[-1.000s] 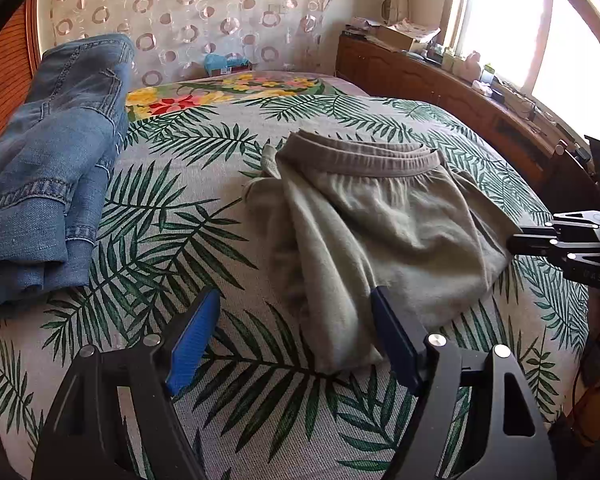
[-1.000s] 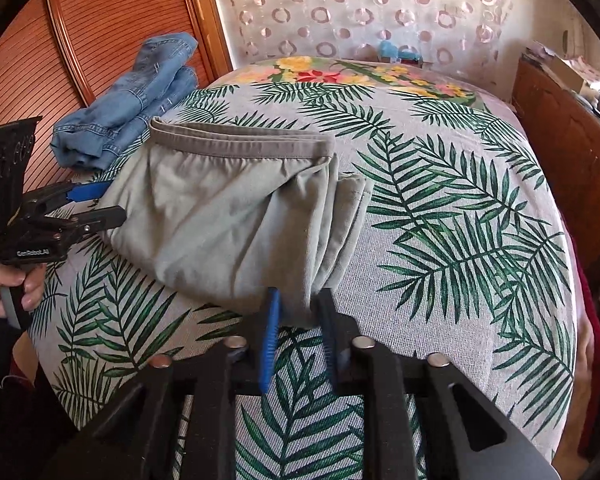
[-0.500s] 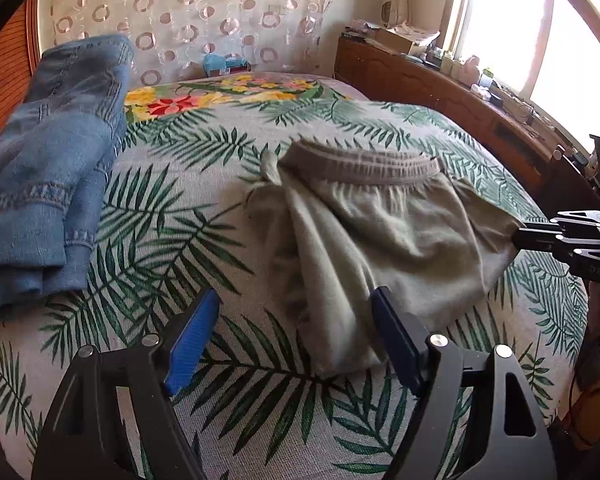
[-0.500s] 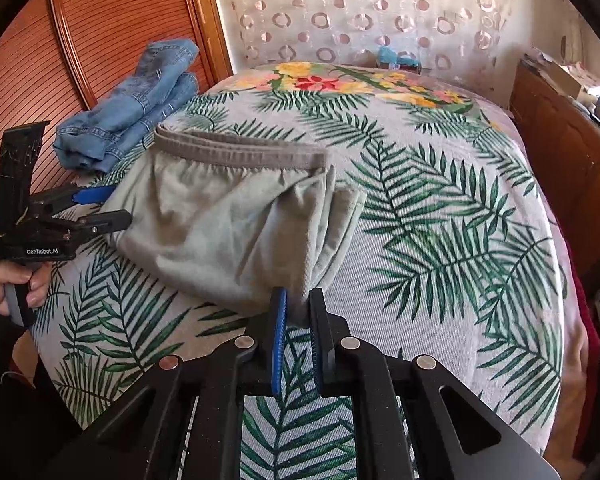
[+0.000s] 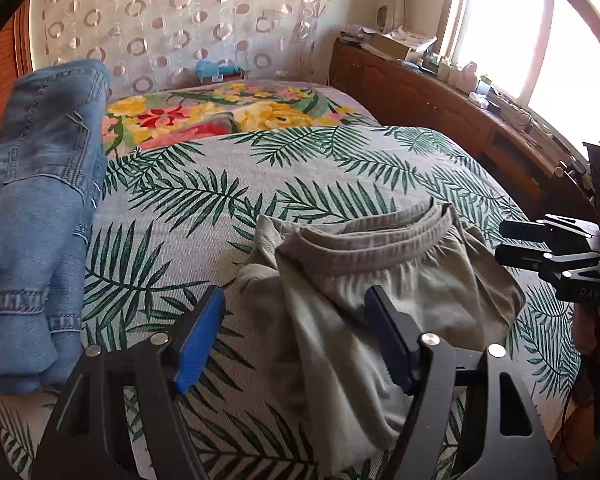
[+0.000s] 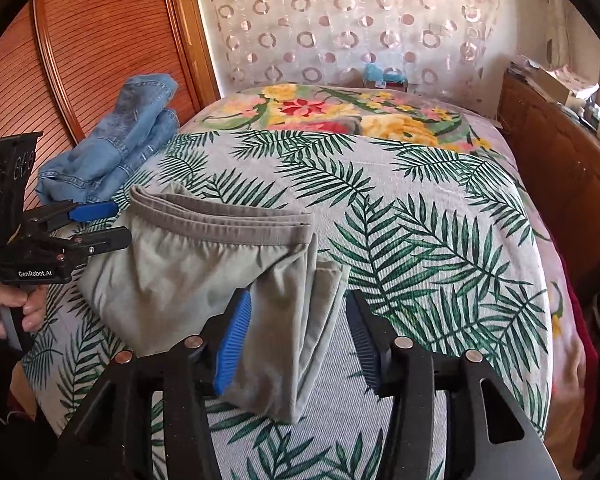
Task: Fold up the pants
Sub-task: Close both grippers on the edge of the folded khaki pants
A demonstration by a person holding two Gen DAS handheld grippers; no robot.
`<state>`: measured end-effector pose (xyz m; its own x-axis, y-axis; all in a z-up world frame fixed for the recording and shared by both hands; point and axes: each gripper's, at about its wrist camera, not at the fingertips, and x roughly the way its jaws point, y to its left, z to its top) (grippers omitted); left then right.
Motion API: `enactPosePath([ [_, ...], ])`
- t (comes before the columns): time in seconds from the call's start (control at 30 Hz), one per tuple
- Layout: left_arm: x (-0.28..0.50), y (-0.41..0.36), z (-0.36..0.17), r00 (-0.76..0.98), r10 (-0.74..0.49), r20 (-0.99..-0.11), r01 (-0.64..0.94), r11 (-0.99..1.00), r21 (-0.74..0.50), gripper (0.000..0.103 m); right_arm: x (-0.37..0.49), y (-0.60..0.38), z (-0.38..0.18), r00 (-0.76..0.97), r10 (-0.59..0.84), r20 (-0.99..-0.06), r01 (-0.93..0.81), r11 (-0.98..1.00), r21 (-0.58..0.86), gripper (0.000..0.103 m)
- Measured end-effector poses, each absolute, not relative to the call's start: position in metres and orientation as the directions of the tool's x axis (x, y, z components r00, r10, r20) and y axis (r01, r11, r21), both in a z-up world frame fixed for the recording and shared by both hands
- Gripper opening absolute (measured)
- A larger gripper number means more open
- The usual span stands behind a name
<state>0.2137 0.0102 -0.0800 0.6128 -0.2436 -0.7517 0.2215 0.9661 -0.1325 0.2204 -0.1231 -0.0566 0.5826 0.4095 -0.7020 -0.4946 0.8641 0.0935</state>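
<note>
Two grippers, both over the bed (image 6: 440, 240). We had the pants (image 6: 188, 272) folded into a grey-green bundle on the leaf-print cover, waistband (image 6: 224, 226) on the far side.

Right gripper (image 6: 298, 344): jaws spread wide, gripping nothing. The bundle's near right corner sat between its fingers, cloth running past the left pad (image 6: 232, 344); we couldn't tell if the pad touched it. Right finger was over bare cover just beside the cloth.

Left gripper (image 5: 296, 340): jaws wide too, empty. In its view the pants (image 5: 400, 292) lay mostly under and beyond the right finger (image 5: 388, 340), left pad (image 5: 200, 340) over bare cover. From the right wrist view this gripper (image 6: 100, 226) hung at the bundle's left edge, near the waistband end, fingers level and pointing across the bed.

Left hand (image 6: 10, 308) wrapped the handle from below. Right gripper (image 5: 524, 244) showed at the pants' right edge in the left view, fingers level, hand mostly hidden.

Jeans (image 5: 32, 220) lay heaped at the bed's left edge, well apart from the pants. No containers in use.
</note>
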Motion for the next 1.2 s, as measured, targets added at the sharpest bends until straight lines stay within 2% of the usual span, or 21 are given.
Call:
enactPosePath([
  [0.27, 0.230, 0.018, -0.093, 0.574, -0.266, -0.775, 0.198, 0.963, -0.183, 0.070, 0.247, -0.112, -0.072, 0.552, 0.394, -0.735, -0.476, 0.873, 0.110, 0.054],
  [0.47, 0.228, 0.013, -0.096, 0.589, -0.261, -0.765, 0.209, 0.963, -0.167, 0.068, 0.249, -0.106, -0.077, 0.548, 0.398, -0.736, -0.481, 0.870, 0.112, 0.054],
  [0.53, 0.226, 0.010, -0.096, 0.589, -0.273, -0.760, 0.228, 0.959, -0.168, 0.056, 0.249, -0.104, -0.078, 0.553, 0.400, -0.731, -0.488, 0.866, 0.105, 0.054],
  [0.63, 0.224, 0.008, -0.095, 0.583, -0.294, -0.758, 0.244, 0.953, -0.181, 0.044, 0.247, -0.097, -0.081, 0.566, 0.384, -0.730, -0.497, 0.865, 0.070, 0.054],
  [0.73, 0.224, 0.007, -0.094, 0.579, -0.313, -0.753, 0.254, 0.947, -0.199, 0.037, 0.247, -0.093, -0.082, 0.572, 0.378, -0.728, -0.503, 0.863, 0.052, 0.053],
  [0.87, 0.223, 0.008, -0.092, 0.574, -0.328, -0.751, 0.259, 0.942, -0.213, 0.035, 0.249, -0.092, -0.083, 0.566, 0.388, -0.728, -0.511, 0.858, 0.059, 0.036],
  [0.97, 0.222, 0.009, -0.090, 0.577, -0.338, -0.744, 0.265, 0.939, -0.221, 0.030, 0.250, -0.092, -0.083, 0.557, 0.400, -0.727, -0.521, 0.851, 0.069, 0.028],
  [1.03, 0.220, 0.009, -0.088, 0.585, -0.345, -0.734, 0.272, 0.936, -0.223, 0.024, 0.250, -0.091, -0.083, 0.552, 0.409, -0.727, -0.529, 0.846, 0.074, 0.023],
  [1.2, 0.212, 0.010, -0.079, 0.602, -0.363, -0.711, 0.286, 0.930, -0.232, 0.020, 0.250, -0.091, -0.083, 0.550, 0.414, -0.725, -0.528, 0.845, 0.082, 0.015],
])
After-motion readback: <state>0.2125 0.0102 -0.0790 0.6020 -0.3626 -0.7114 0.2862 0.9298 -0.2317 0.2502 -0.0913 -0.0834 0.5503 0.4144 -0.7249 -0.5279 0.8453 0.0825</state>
